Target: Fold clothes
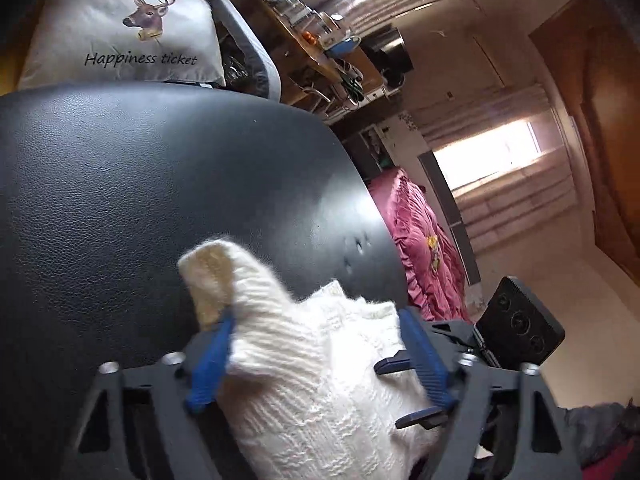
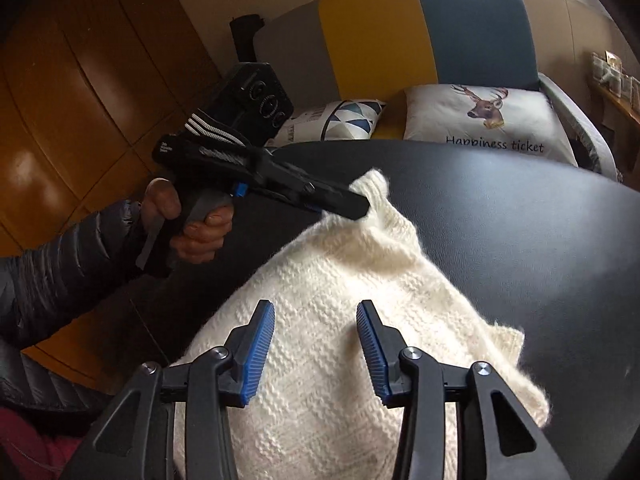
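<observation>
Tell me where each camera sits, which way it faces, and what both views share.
Left wrist: rides the left gripper, facing across the black table toward a window; white knit garment between its jaws.
Right wrist: rides the right gripper, open above the garment, facing the sofa; left hand shows.
Shared: garment, table, deer pillow.

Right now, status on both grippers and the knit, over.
Left gripper pinching a far corner of the white knit sweater, lifting it off the black table. Right gripper open above the sweater, holding nothing. Nothing in the way.
</observation>
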